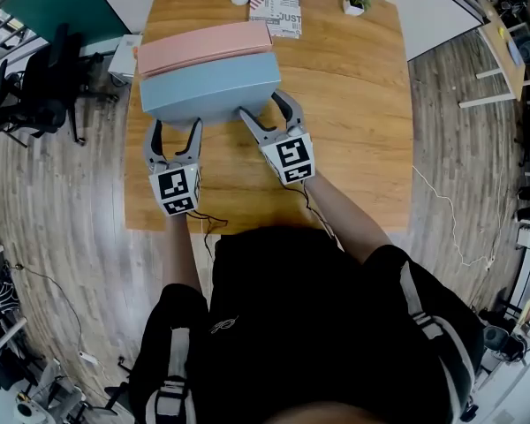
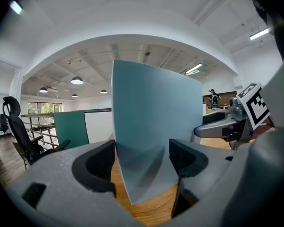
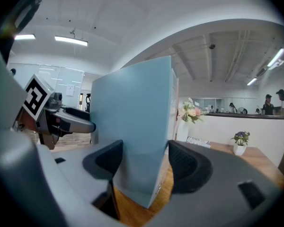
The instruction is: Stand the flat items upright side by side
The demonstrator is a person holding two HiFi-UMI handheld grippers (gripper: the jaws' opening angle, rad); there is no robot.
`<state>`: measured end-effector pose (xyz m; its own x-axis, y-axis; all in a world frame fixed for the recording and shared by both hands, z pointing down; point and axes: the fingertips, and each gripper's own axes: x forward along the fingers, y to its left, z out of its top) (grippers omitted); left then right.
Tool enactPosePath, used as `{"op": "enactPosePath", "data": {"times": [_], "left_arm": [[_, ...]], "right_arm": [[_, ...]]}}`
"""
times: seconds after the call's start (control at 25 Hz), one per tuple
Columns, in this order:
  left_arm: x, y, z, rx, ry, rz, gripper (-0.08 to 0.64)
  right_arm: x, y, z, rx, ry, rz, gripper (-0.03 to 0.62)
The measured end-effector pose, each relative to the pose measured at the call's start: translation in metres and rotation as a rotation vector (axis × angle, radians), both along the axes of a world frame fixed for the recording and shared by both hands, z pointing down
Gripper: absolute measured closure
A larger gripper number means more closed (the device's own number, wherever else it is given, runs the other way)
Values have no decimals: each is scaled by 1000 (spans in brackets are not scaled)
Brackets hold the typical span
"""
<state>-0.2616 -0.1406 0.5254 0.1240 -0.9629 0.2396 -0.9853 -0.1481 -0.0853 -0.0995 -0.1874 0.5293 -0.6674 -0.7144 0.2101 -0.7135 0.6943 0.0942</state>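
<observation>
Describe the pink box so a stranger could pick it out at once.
On the wooden table, two flat boxes stand on edge side by side in front of the person. The pink box is the farther one, directly behind the blue box; its salmon colour sets it apart.

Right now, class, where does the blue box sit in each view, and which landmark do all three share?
Head view: blue box, upper left of centre.
Left gripper view: blue box, centre, rising tall.
Right gripper view: blue box, centre, slightly left.
Shared landmark: the wooden table beneath it.
</observation>
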Motion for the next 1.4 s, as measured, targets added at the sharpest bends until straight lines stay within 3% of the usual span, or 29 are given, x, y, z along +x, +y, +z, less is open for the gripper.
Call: {"op": "enactPosePath", "data": {"times": [0.44, 0.68, 0.84, 0.96, 1.24, 1.4], "left_arm": [[-7, 21, 12, -49, 62, -45, 193], [19, 45, 37, -124, 110, -42, 195], [64, 53, 58, -192, 137, 15, 216], [109, 53, 72, -246, 169, 90, 262], [218, 40, 79, -303, 140, 313, 447], [266, 32, 65, -334, 180, 356, 552]], "right_arm": [[13, 10, 7, -20, -2, -8, 275], [41, 29, 23, -87, 23, 8, 293], [75, 38, 40, -144, 103, 52, 437], [110, 43, 51, -188, 141, 113, 483], [198, 56, 58, -222, 173, 259, 584], [241, 66, 53, -230, 174, 305, 586]]}}
